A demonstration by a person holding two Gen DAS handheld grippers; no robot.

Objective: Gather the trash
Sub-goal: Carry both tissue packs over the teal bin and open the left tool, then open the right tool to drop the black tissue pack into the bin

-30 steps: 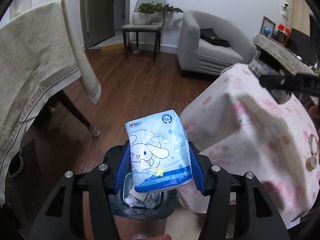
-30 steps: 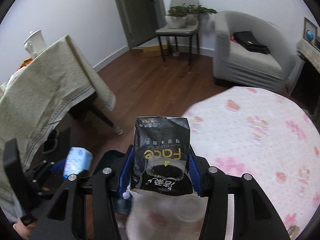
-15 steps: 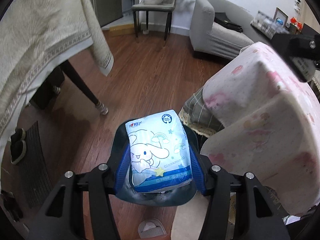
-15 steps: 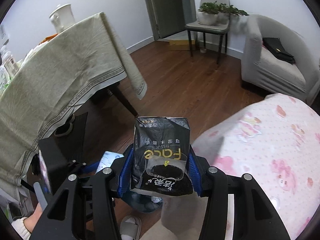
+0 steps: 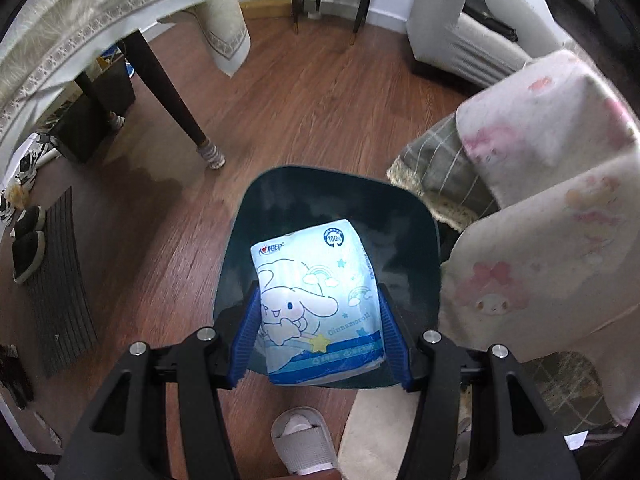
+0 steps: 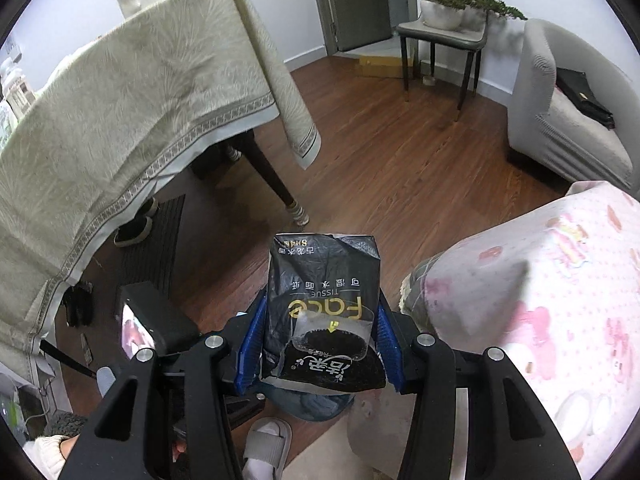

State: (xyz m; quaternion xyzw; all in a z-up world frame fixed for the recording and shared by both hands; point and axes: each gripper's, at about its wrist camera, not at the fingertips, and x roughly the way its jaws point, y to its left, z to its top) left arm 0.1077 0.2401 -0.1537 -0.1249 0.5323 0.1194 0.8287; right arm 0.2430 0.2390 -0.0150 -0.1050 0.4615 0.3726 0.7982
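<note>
My left gripper [image 5: 318, 334] is shut on a light blue tissue pack [image 5: 318, 300] printed with a cartoon dog. The pack hangs right over the open mouth of a dark teal trash bin [image 5: 316, 196] on the wood floor. My right gripper [image 6: 318, 344] is shut on a crumpled black tissue pack [image 6: 324, 300] with gold lettering. Below that pack a part of the same bin [image 6: 320, 406] shows. The left gripper's black body [image 6: 156, 320] appears at the lower left of the right wrist view.
A pink-patterned cloth-covered table [image 5: 560, 184] stands to the right of the bin. A table with a beige cloth [image 6: 120, 120] and a dark leg [image 5: 176, 108] stands to the left. A grey slipper [image 5: 304, 440] lies at the bin's near side. A grey armchair [image 6: 568, 120] stands far right.
The left gripper has come down and tilted over the bin, which now fills the view under the blue pack. The right gripper has moved left toward the bin with the black pack.
</note>
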